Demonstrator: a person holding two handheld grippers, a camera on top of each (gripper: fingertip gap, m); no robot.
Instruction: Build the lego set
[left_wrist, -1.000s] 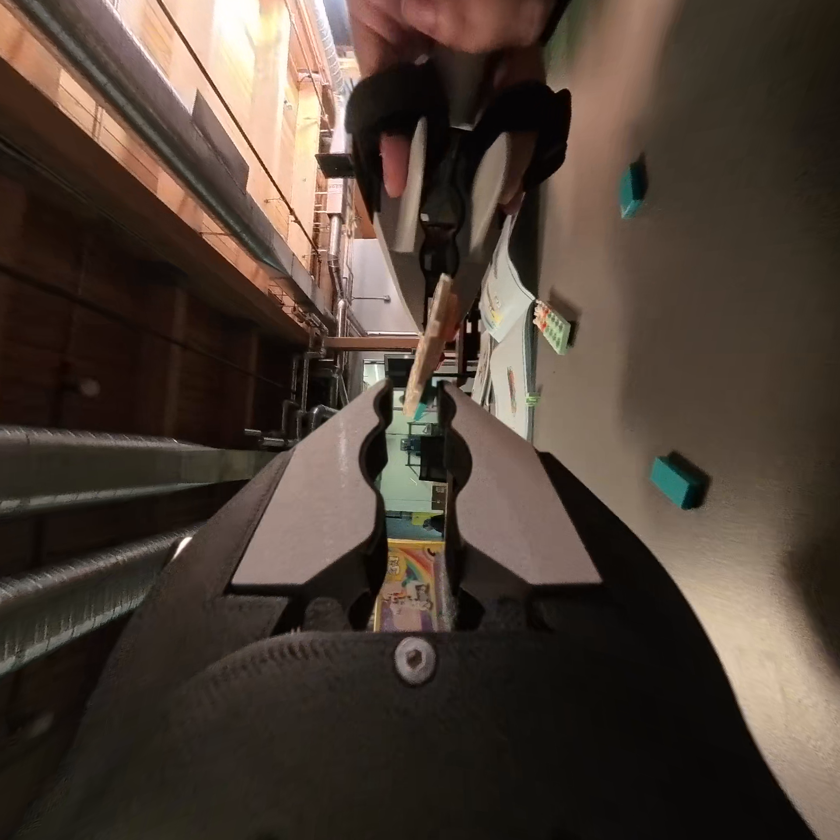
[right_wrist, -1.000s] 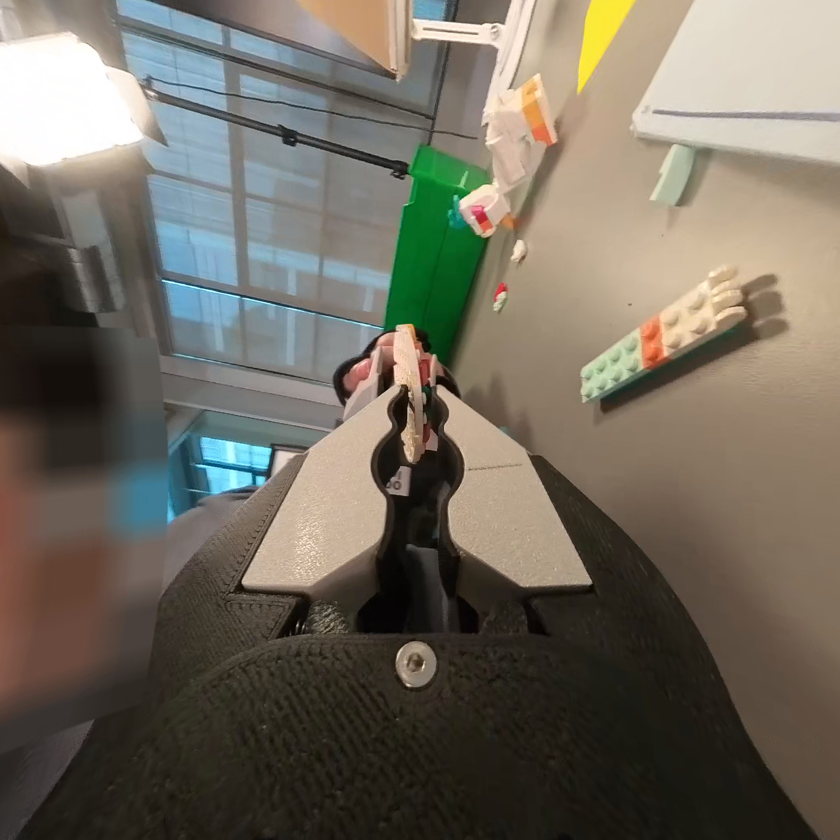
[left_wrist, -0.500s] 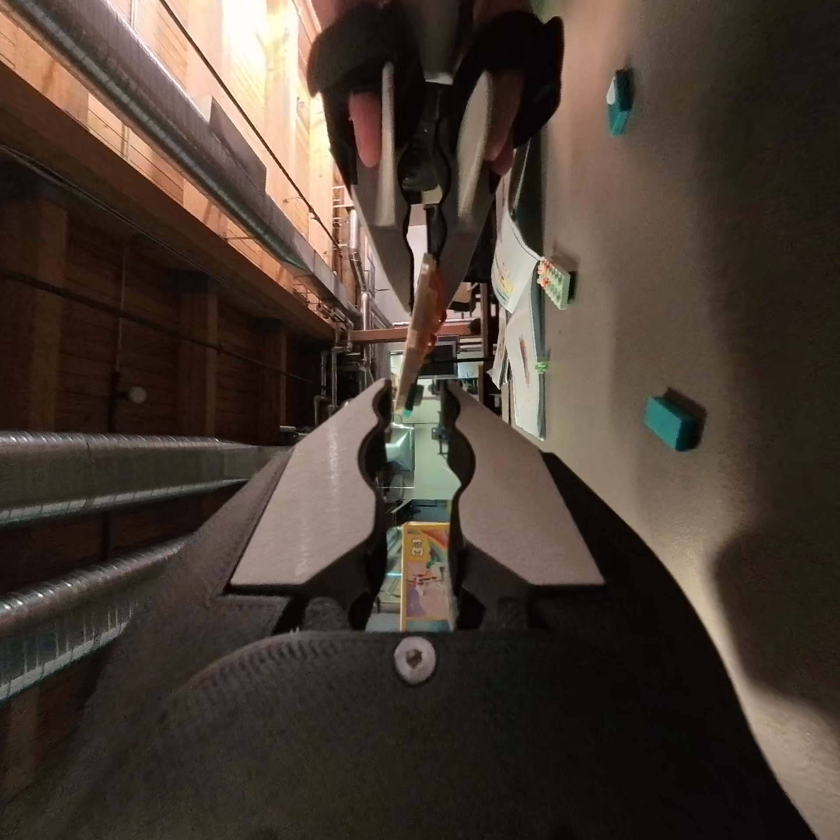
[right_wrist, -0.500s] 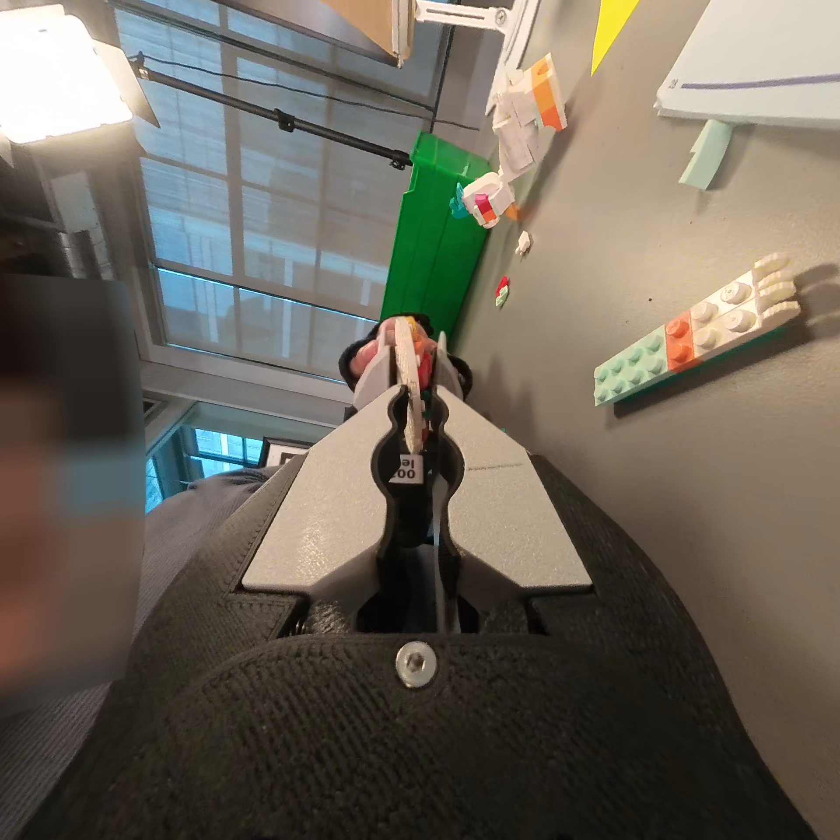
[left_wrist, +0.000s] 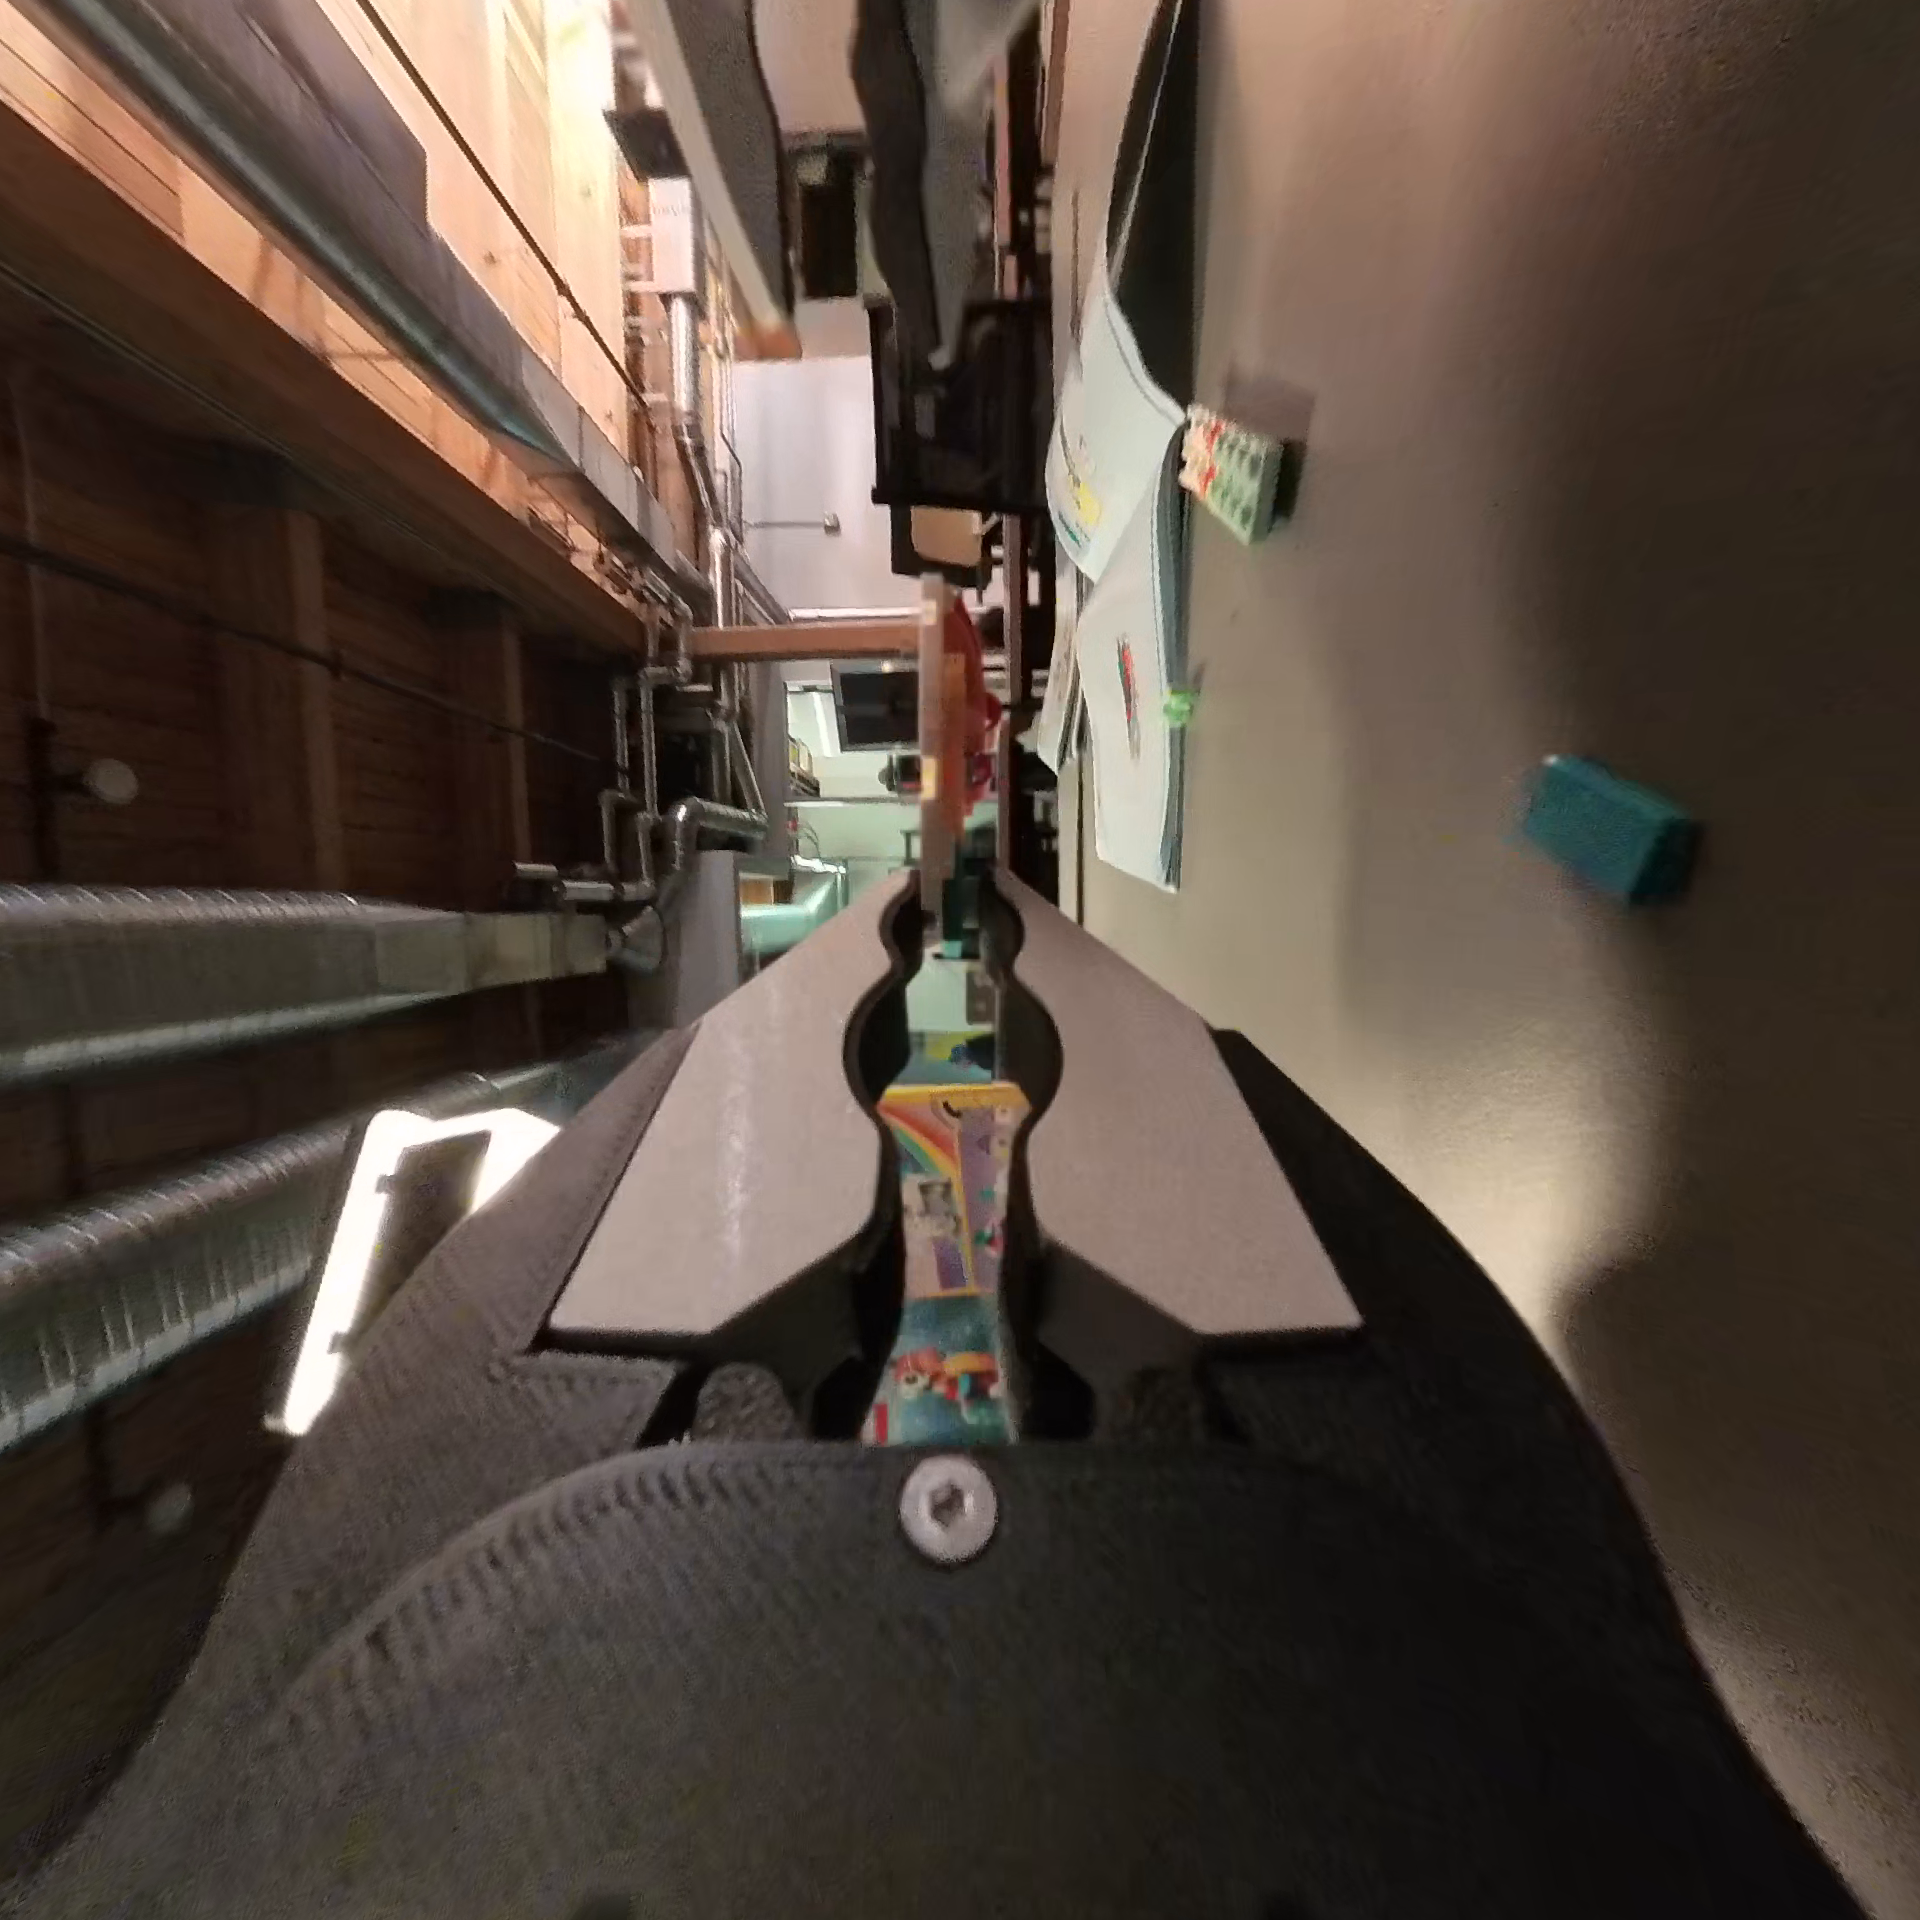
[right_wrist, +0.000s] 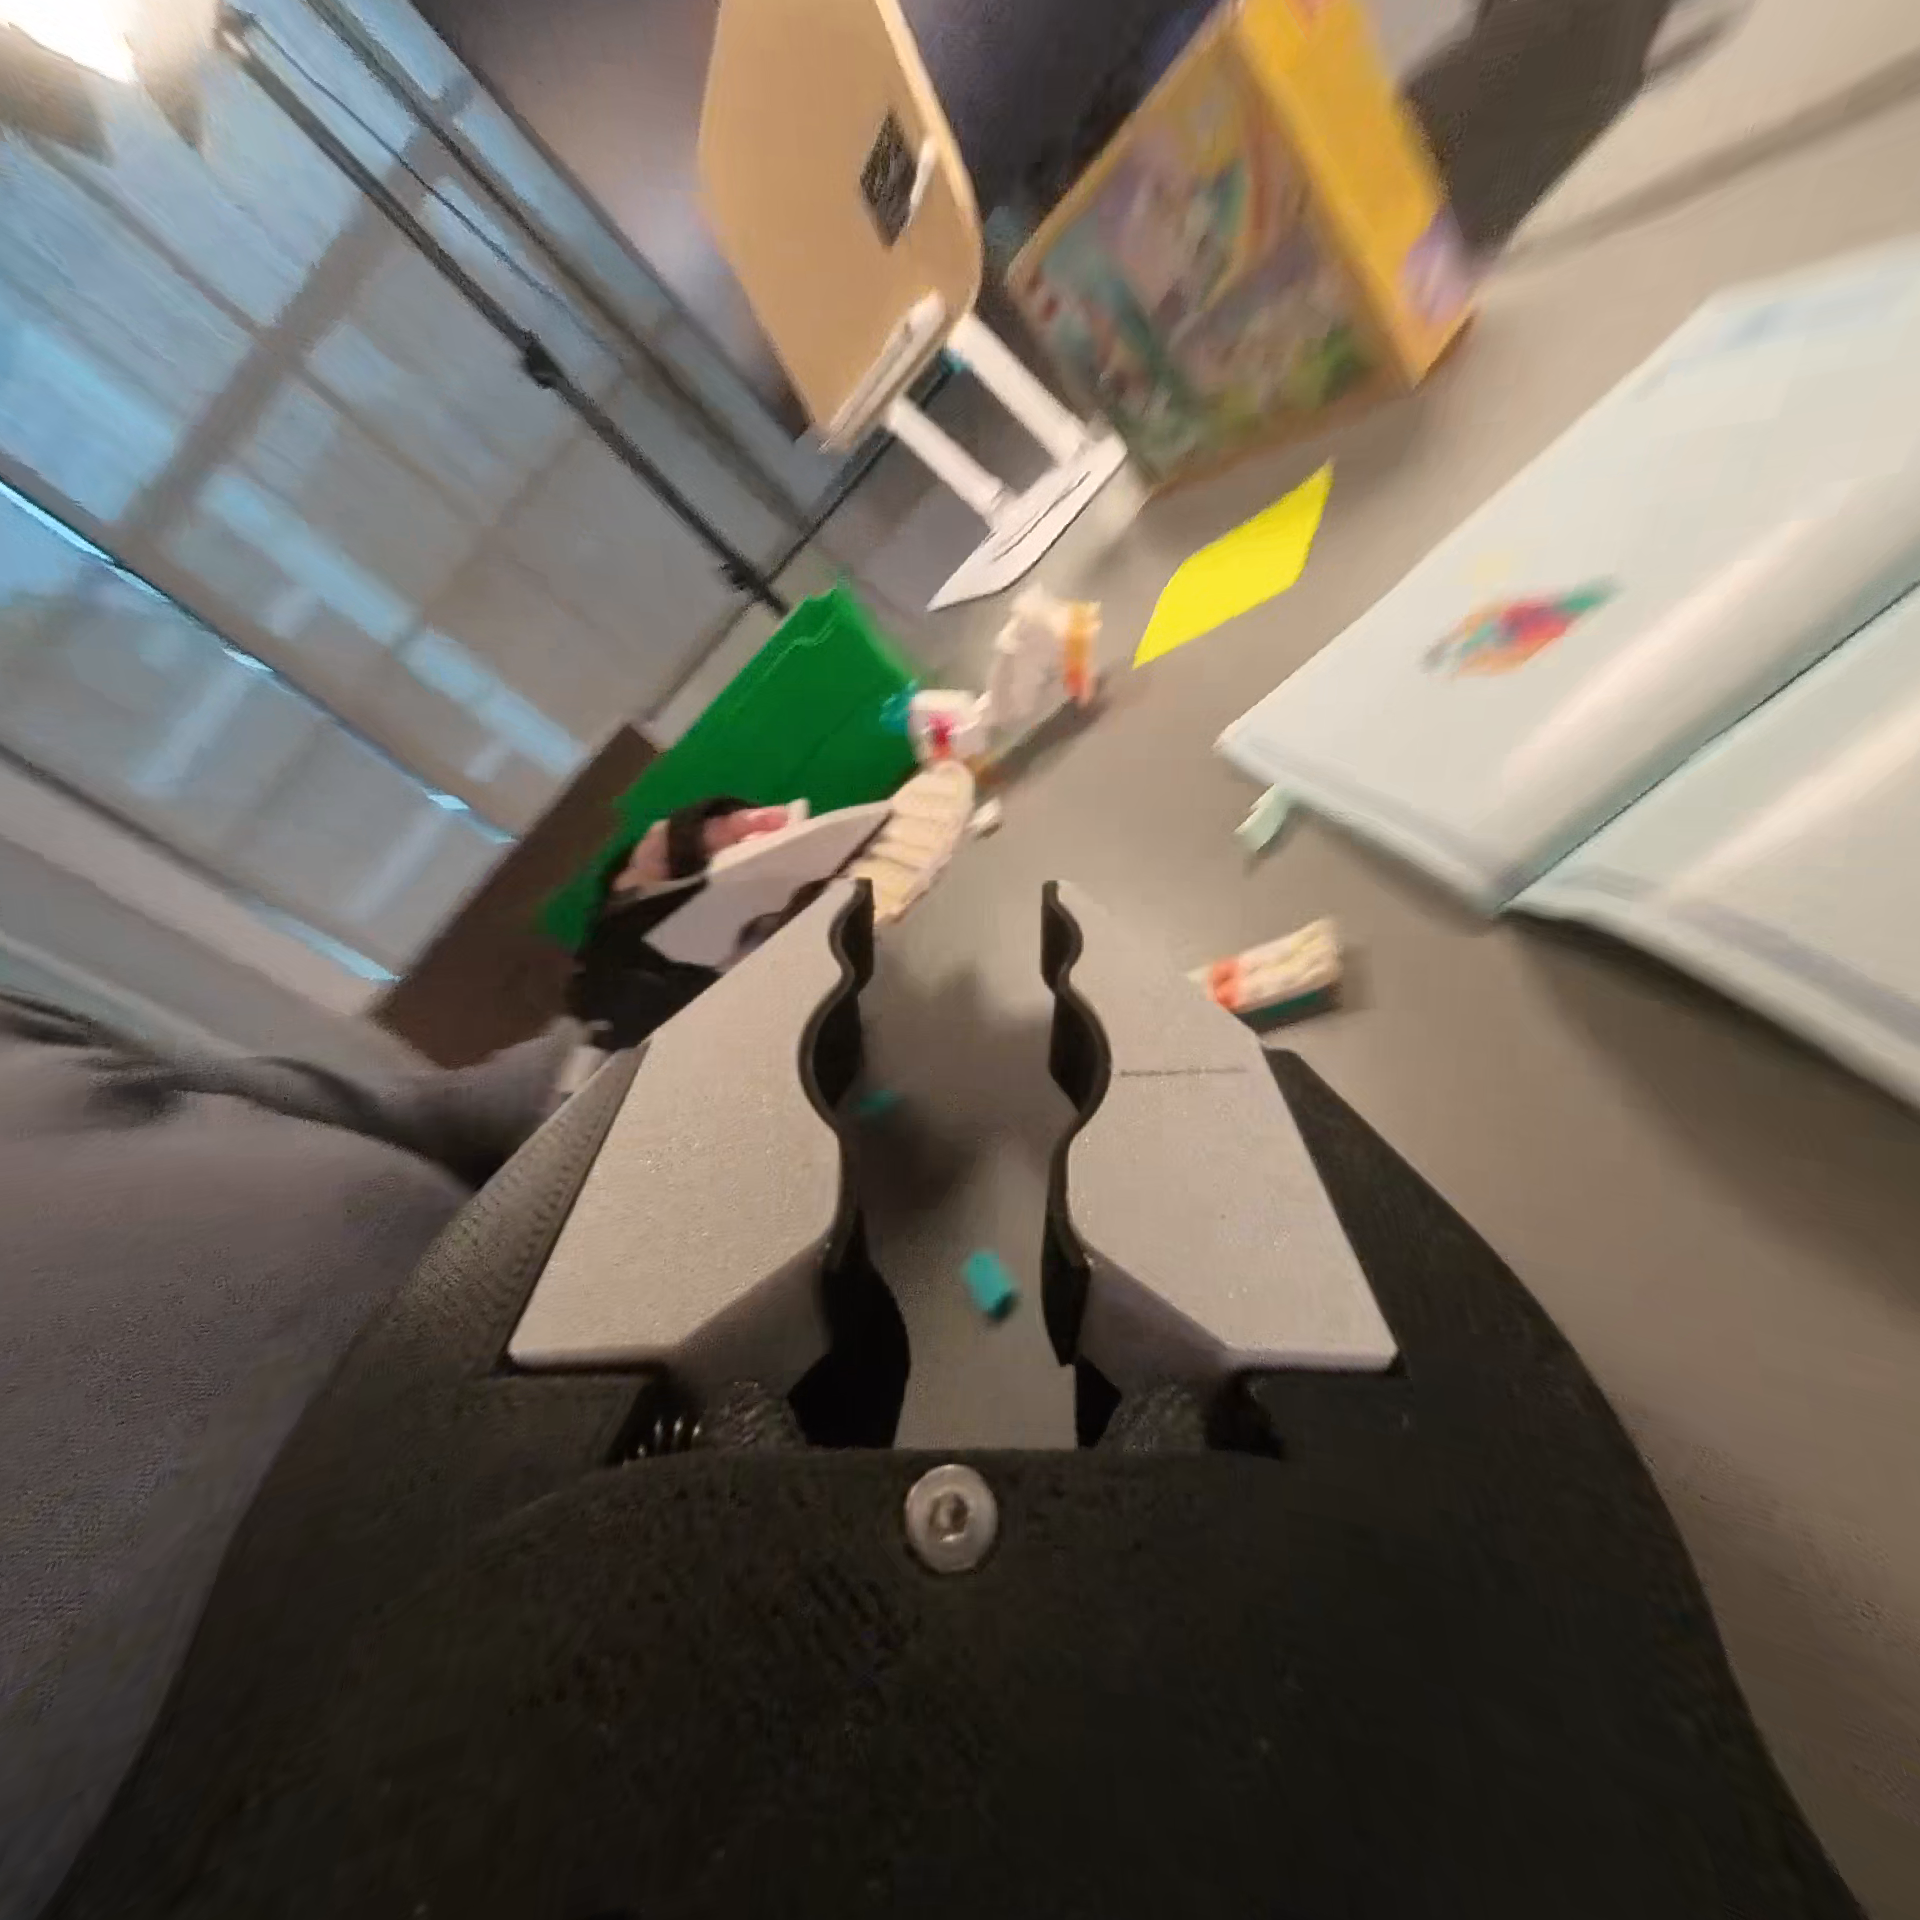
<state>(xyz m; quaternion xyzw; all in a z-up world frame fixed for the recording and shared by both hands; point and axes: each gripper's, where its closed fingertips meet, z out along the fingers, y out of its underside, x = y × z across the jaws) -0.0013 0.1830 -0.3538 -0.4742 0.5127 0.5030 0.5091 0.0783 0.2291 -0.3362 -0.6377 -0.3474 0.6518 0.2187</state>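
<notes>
My left gripper (left_wrist: 961, 896) is shut on the near end of a thin tan-white lego plate assembly (left_wrist: 935, 748) with red and teal pieces on its side. The assembly stands out ahead of the fingertips, in the air beside the grey table (left_wrist: 1558, 312). In the right wrist view the same pale plate (right_wrist: 920, 842) sticks out from the left gripper's fingers (right_wrist: 769, 873), to the left of my right gripper. My right gripper (right_wrist: 951, 904) is open and empty above the table (right_wrist: 1143, 831), with only tabletop between its fingers.
Teal bricks (right_wrist: 987, 1283) (right_wrist: 873, 1103) (left_wrist: 1605, 842) lie loose on the table. A mint, orange and white plate strip (right_wrist: 1273, 971), an open instruction booklet (right_wrist: 1662, 675), yellow paper (right_wrist: 1236, 566), a white lego build (right_wrist: 1039, 665), a green bin (right_wrist: 748, 748) and the set's box (right_wrist: 1247, 291) lie farther off. The gap from one gripper's tips to the other's is roughly 10 cm. Between my left fingertips and the white lego build (right_wrist: 1039, 665) there is roughly 15 cm.
My right gripper held the plate assembly between my left gripper's open fingers. My left gripper has shut on it; my right gripper has opened, let go and swung away.
</notes>
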